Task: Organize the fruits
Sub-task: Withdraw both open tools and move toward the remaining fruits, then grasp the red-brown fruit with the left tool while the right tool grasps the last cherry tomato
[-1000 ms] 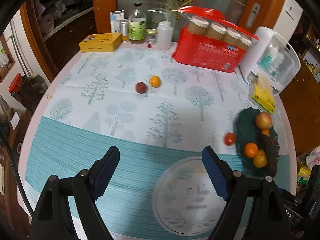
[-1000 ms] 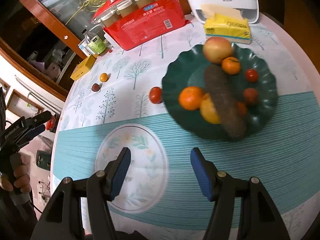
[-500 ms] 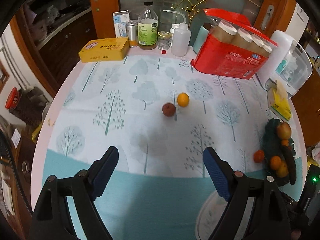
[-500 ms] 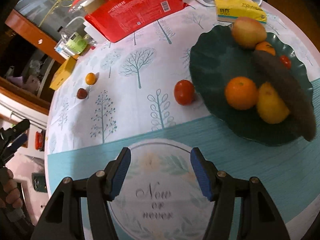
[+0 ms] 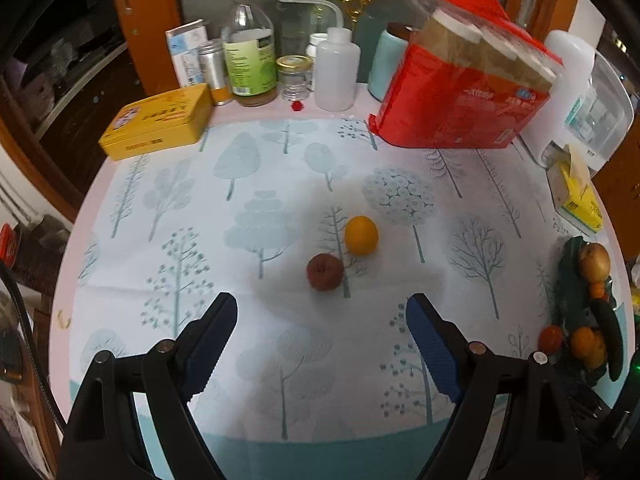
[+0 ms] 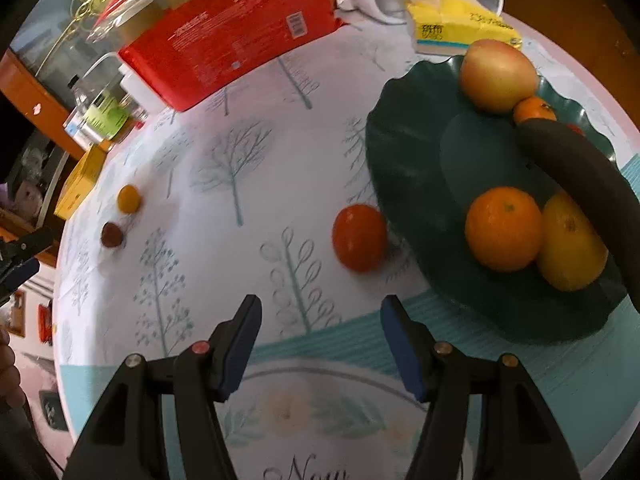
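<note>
The left hand-held gripper (image 5: 320, 320), jaws wide and empty, has closed in on the brown fruit (image 5: 325, 271) and small orange (image 5: 361, 235). The right hand-held gripper (image 6: 320, 320), likewise agape and empty, has neared the red fruit (image 6: 359, 237) beside the green plate (image 6: 404, 136).

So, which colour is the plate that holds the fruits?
Dark green plate, clearest in the right wrist view.

A round table (image 5: 92, 216) with a tree-print cloth (image 5: 256, 216) stands before wooden cabinets (image 5: 148, 28).
</note>
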Demonstrator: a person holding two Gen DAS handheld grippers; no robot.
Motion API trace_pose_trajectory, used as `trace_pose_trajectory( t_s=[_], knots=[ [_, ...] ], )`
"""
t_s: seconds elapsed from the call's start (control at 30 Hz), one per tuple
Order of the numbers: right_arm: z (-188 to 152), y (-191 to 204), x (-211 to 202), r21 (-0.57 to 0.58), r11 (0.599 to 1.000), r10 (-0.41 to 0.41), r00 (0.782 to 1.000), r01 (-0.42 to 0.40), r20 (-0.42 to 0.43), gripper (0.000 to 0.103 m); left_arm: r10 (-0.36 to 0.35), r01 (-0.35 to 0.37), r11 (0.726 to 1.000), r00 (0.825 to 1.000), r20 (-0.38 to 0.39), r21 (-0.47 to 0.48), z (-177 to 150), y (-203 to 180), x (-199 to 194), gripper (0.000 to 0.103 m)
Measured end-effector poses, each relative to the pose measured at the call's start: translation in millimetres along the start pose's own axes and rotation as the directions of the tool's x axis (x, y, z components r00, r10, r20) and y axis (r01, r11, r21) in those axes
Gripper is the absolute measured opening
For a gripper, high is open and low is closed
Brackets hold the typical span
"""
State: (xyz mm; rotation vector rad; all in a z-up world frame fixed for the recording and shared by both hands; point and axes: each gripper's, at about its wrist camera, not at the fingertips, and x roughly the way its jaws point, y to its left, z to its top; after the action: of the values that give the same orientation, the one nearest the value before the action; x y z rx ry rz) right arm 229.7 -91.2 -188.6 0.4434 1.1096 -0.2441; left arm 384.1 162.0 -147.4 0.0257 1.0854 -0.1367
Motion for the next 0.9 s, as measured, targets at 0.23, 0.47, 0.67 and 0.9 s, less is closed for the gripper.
trace_pose_trajectory(
  t_s=[0.23, 0.47, 0.67, 0.9],
  knots=[
    [-0.3, 0.4, 5.9, -0.020, 0.999, -0.038, 0.996, 0.040, 0.083, 0.062, 0.002, -0.002, 1.000, 1.000, 0.014, 0.012, -6.2, -8.9, 39.4, 0.086],
    [0.2, 7.1, 10.7, -0.077, 0.993, -0.075, 0.989, 0.085, 0.130, 0.062, -0.008, 0.008, 1.000, 1.000, 0.014, 0.007, -12.1, -10.7, 65.8, 0.086],
    [0.2, 14.4, 16.7, -0.123, 0.984, -0.111, 0.979, 0.133, 0.174, 0.060, -0.033, 0.033, 0.999, 0.998, 0.053, -0.011, -17.4, -7.8, 75.9, 0.085],
    [0.0, 11.4, 15.9, -0.119, 0.978, -0.142, 0.967, 0.170, 0.212, 0.041, -0.053, 0.059, 0.997, 0.992, 0.113, -0.054, -25.2, -0.3, 80.8, 0.083]
  ],
)
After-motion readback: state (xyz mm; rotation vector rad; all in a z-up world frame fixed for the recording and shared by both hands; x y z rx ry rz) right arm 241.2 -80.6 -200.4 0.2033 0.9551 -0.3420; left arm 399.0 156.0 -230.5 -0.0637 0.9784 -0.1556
